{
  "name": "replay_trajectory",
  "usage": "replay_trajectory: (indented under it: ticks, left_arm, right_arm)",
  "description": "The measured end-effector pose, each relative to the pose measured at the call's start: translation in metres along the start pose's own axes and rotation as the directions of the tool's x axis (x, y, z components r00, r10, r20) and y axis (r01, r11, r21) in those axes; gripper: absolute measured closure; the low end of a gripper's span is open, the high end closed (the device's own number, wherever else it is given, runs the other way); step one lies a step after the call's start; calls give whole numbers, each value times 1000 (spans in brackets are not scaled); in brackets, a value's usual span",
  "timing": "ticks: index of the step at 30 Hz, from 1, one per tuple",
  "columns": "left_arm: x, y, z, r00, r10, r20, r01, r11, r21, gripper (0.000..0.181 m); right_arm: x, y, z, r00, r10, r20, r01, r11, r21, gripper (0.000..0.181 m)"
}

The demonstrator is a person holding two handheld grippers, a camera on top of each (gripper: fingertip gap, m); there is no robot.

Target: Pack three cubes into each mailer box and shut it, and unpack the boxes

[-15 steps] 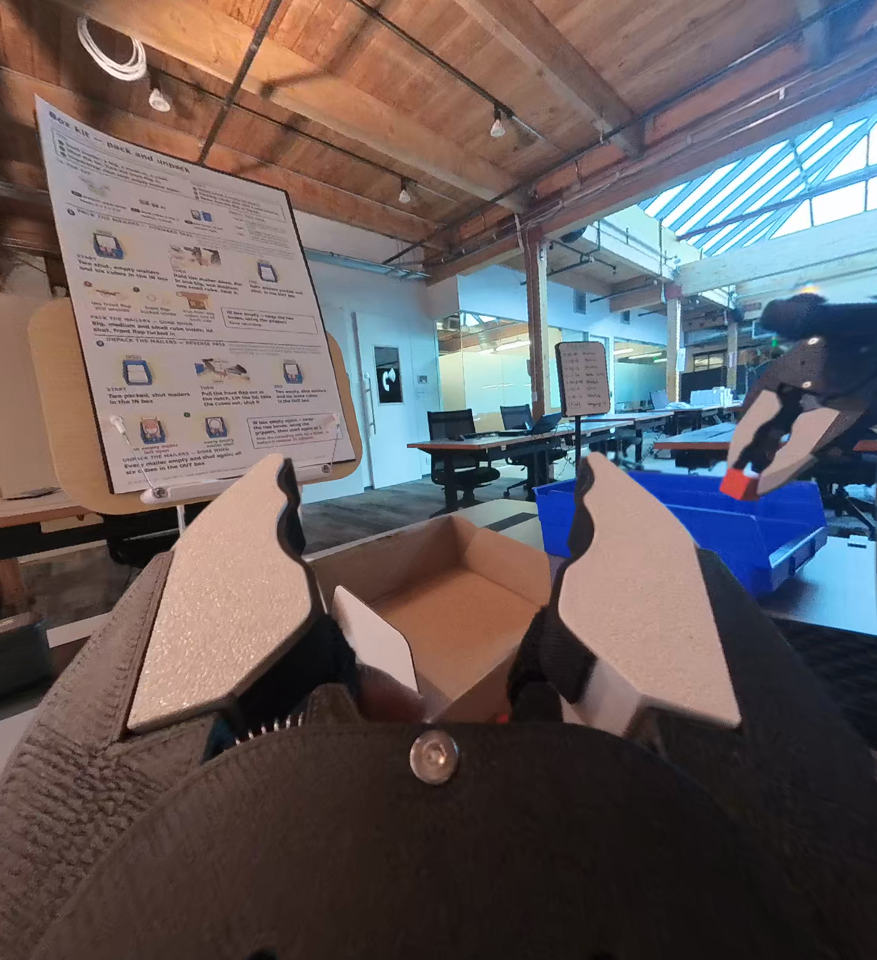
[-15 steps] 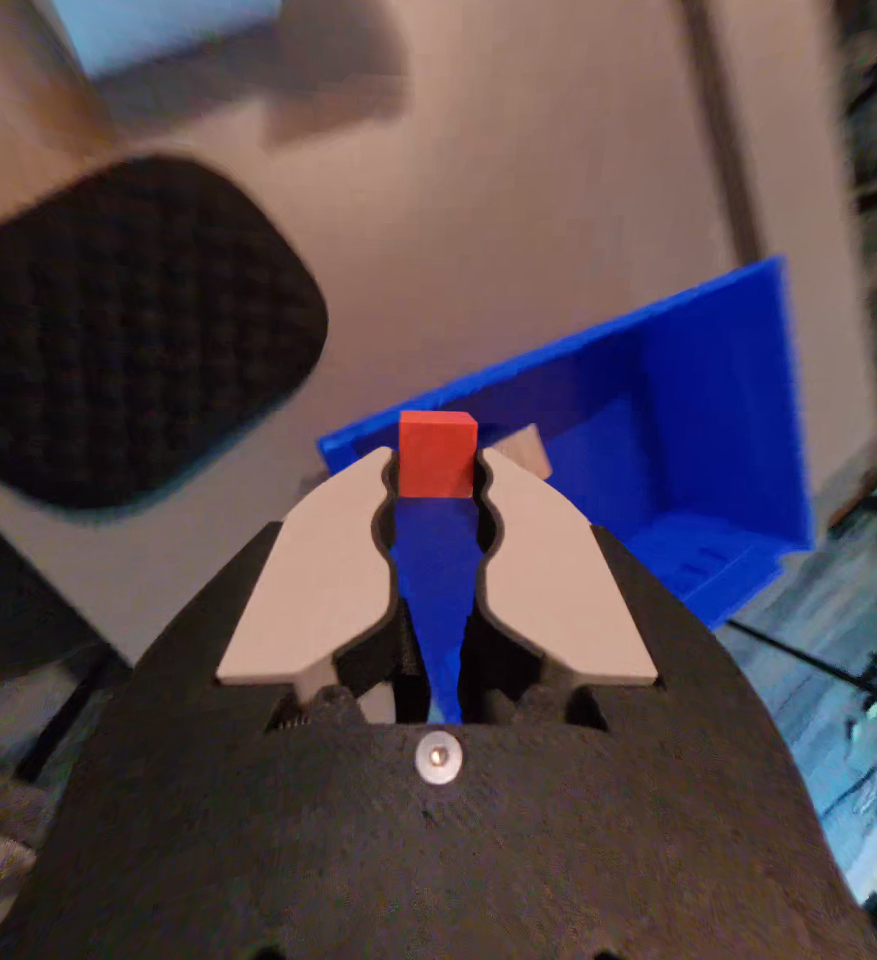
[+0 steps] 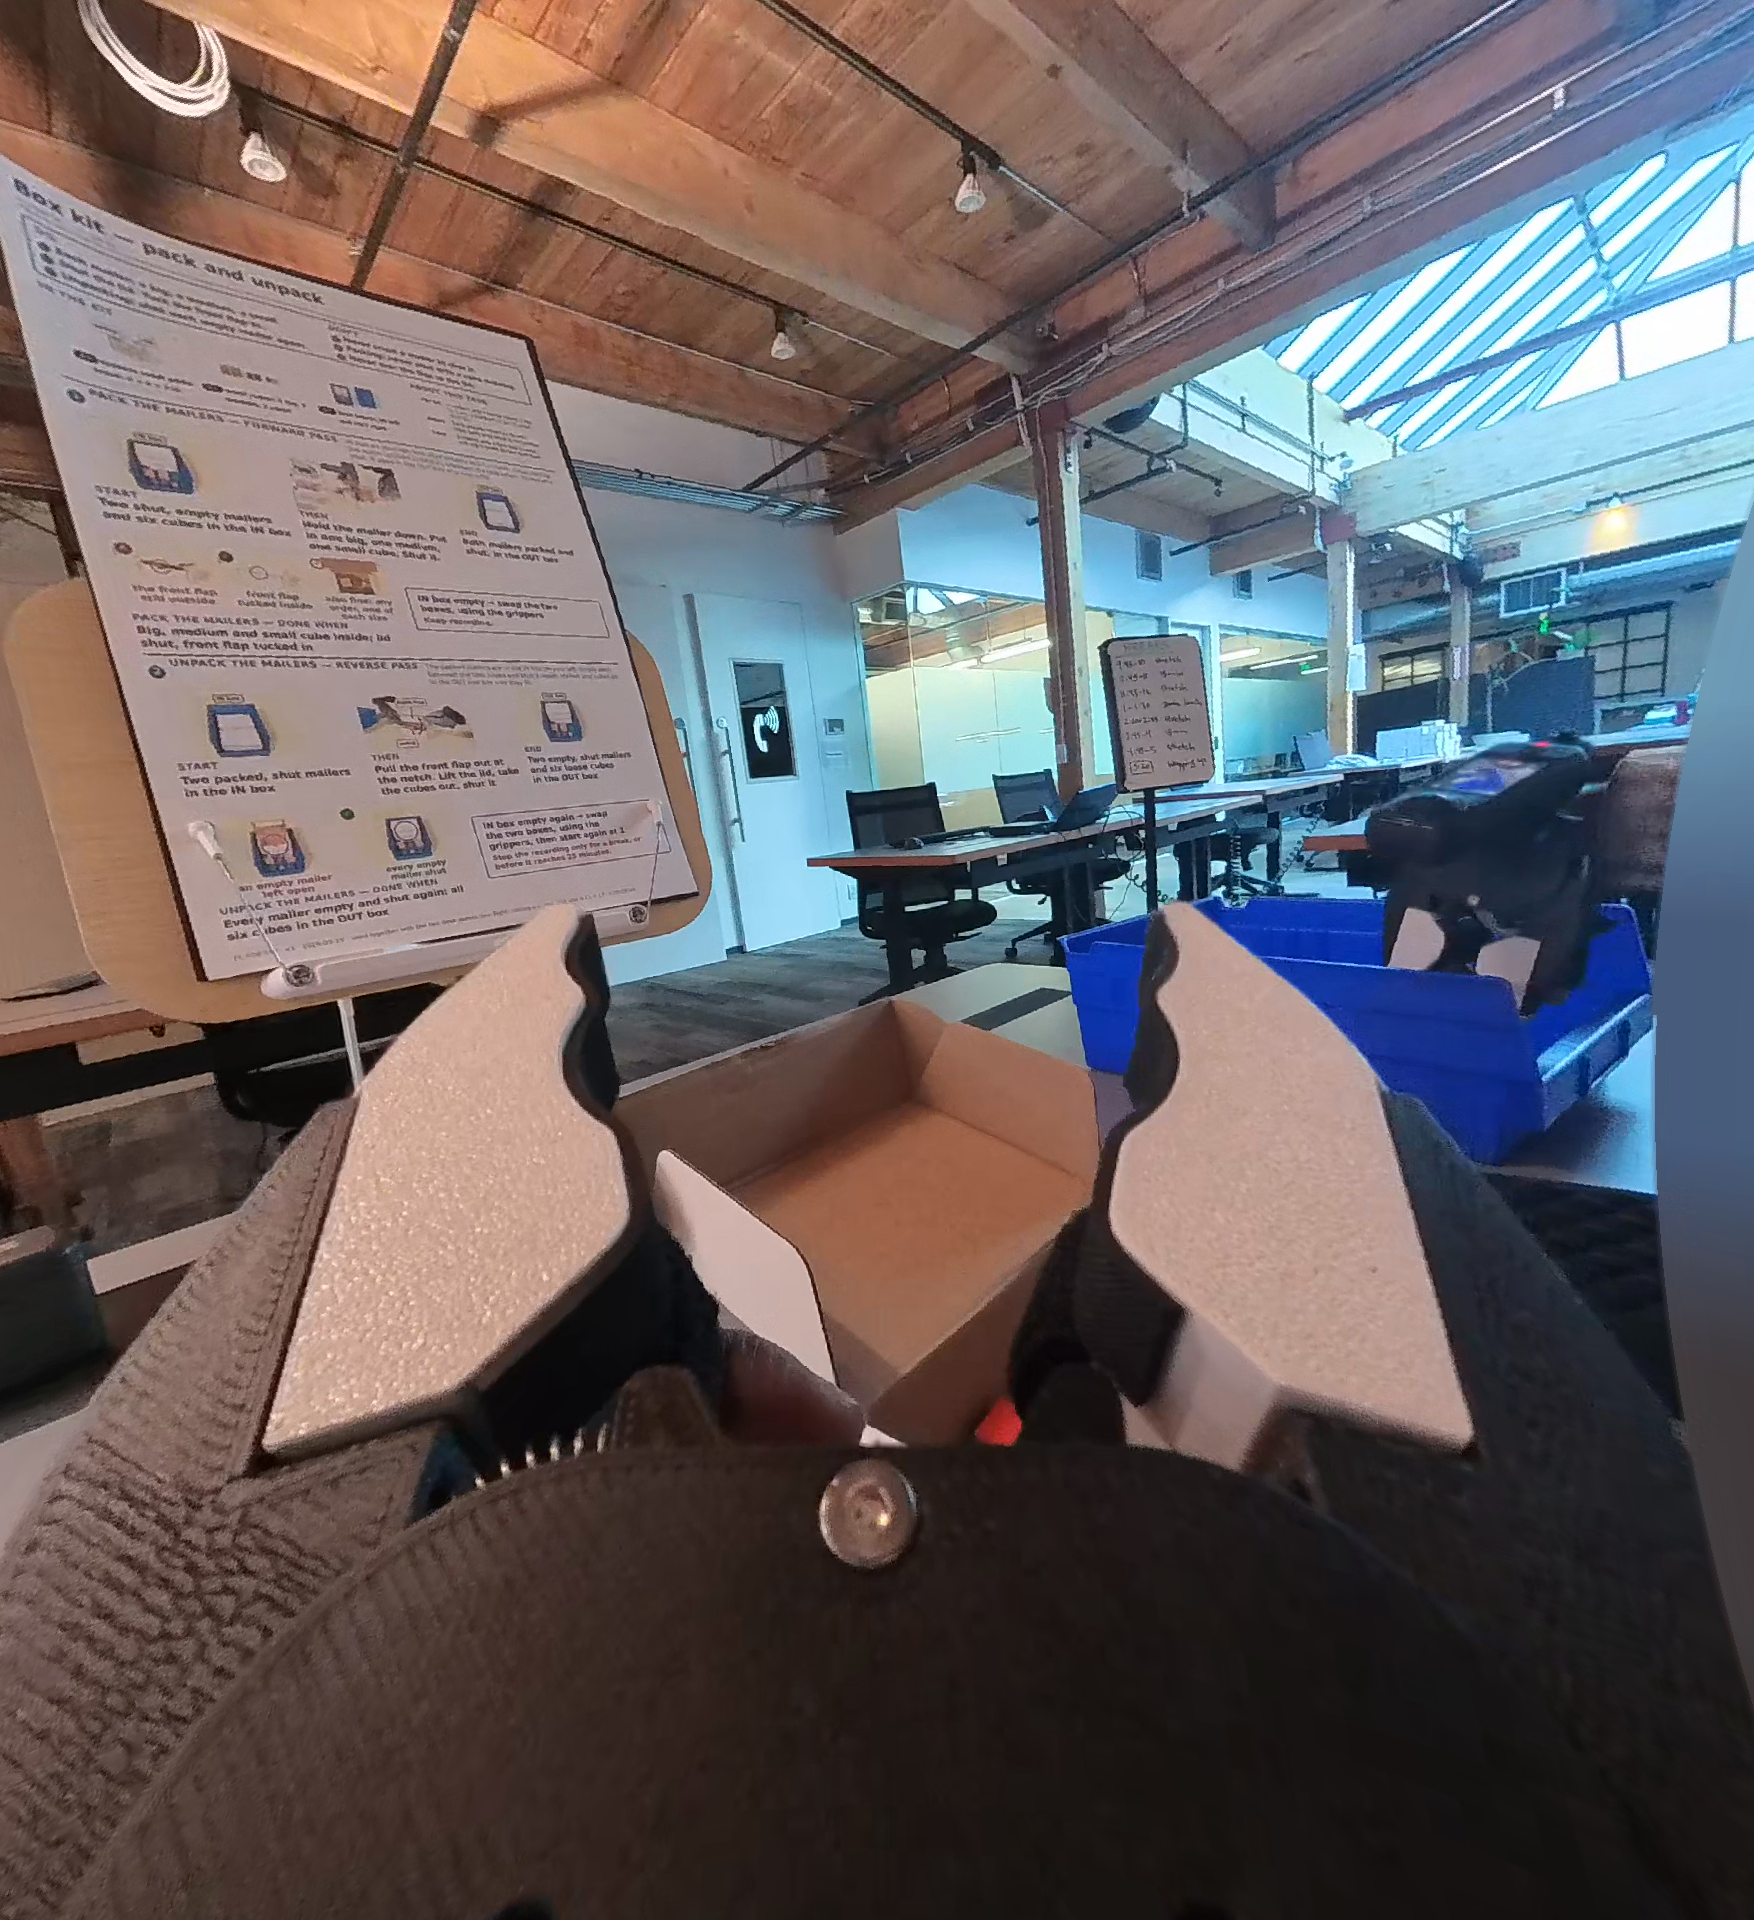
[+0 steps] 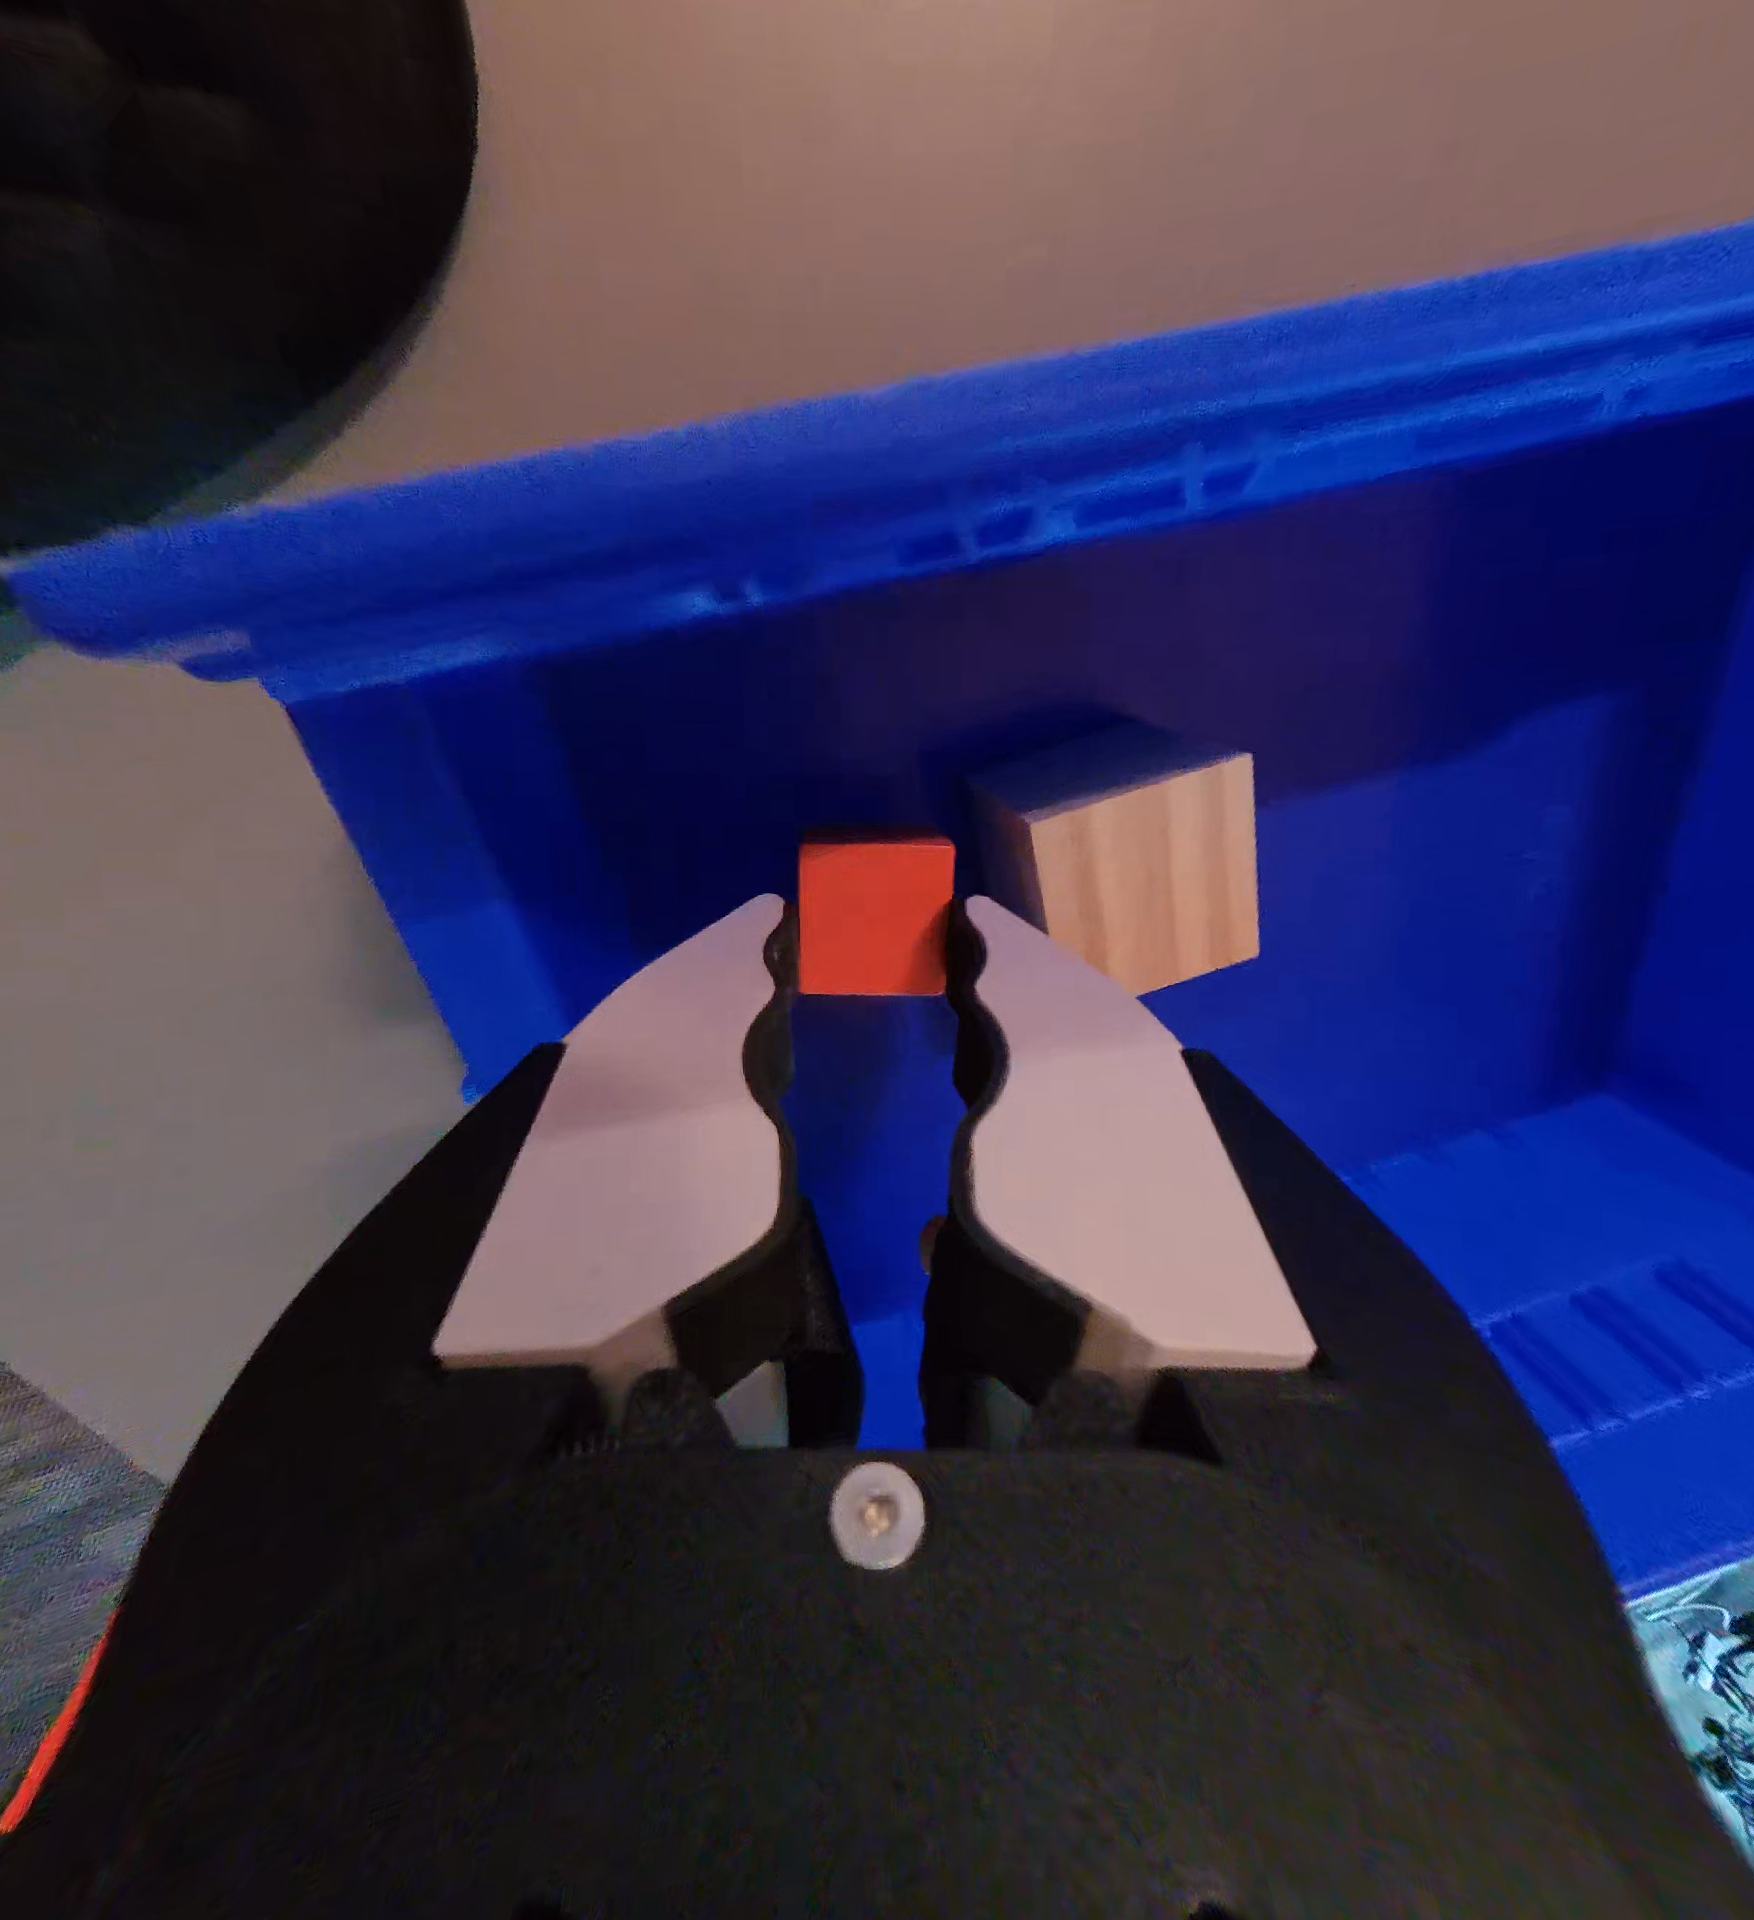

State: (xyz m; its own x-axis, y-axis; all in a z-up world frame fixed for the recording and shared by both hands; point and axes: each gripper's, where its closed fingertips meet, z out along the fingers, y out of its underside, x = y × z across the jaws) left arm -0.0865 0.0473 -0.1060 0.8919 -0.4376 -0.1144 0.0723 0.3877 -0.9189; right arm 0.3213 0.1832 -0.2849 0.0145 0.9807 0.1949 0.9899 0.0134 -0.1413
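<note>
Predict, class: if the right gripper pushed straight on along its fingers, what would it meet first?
Probably the blue bin's inner wall or floor. The right gripper, shut on the red cube, points into it, passing left of the wooden cube; depth is unclear.

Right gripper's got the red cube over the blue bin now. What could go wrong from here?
1. The right gripper pinches the red cube only at its fingertips; it could slip or twist before release.
2. The wooden cube lies close beside it in the blue bin; a finger could knock it.
3. The left gripper is open around the open mailer box, which could shift.
</note>
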Motion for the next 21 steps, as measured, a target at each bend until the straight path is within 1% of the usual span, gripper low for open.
replay_trajectory:
  ticks: [2,5,7,9,10,11,12,13,14,15,16,17,18,19,20,21]
  left_arm:
    - [1,1,1,1000,-3,-7,3,1000,-7,84]
    - [3,3,1,1000,2,-11,-2,1000,-23,84]
    - [3,5,1,1000,-5,-13,4,999,-38,84]
    - [3,8,2,1000,-15,-10,14,998,-63,84]
    - [4,11,2,1000,-17,-14,16,996,-88,84]
    - [5,14,3,1000,-18,-23,15,992,-122,84]
    - [7,17,4,999,-15,-32,10,988,-156,84]
    - [9,20,5,999,-10,-42,2,982,-191,86]
    - [12,23,6,998,-1,-56,-12,973,-229,87]
    - [15,27,7,997,15,-73,-34,962,-271,89]
    - [20,32,8,995,36,-95,-65,945,-320,90]
    - [23,38,9,991,57,-119,-99,921,-377,92]
    - [27,45,10,988,72,-138,-127,887,-444,92]
    - [32,52,10,982,74,-171,-153,847,-510,92]
    - [41,59,10,974,61,-217,-177,803,-569,93]
    - [52,66,10,962,39,-270,-205,756,-621,96]
  right_arm:
    - [1,4,3,1000,6,2,-6,1000,-9,154]
    - [-1,2,5,999,27,22,-27,1000,12,153]
    - [-1,2,3,999,38,13,-39,999,20,145]
    - [1,-2,-4,998,60,-28,-59,997,53,139]
    - [3,-5,-12,995,84,-57,-79,993,82,134]
    - [7,-13,-23,988,119,-101,-103,984,148,131]
    - [12,-26,-39,973,163,-162,-120,961,248,129]
    - [16,-43,-58,952,212,-219,-118,919,376,126]
    - [17,-63,-82,930,264,-257,-95,846,524,123]
    - [12,-86,-108,915,307,-263,-49,730,681,120]
    - [2,-109,-138,909,336,-248,15,567,824,117]
    - [-12,-128,-168,910,351,-221,84,367,927,113]
    - [-30,-140,-198,916,349,-195,153,146,977,112]
    - [-47,-146,-222,926,343,-160,190,-57,980,117]
    - [-61,-150,-234,944,317,-92,160,-196,968,119]
    - [-71,-155,-236,961,276,-20,100,-278,956,118]
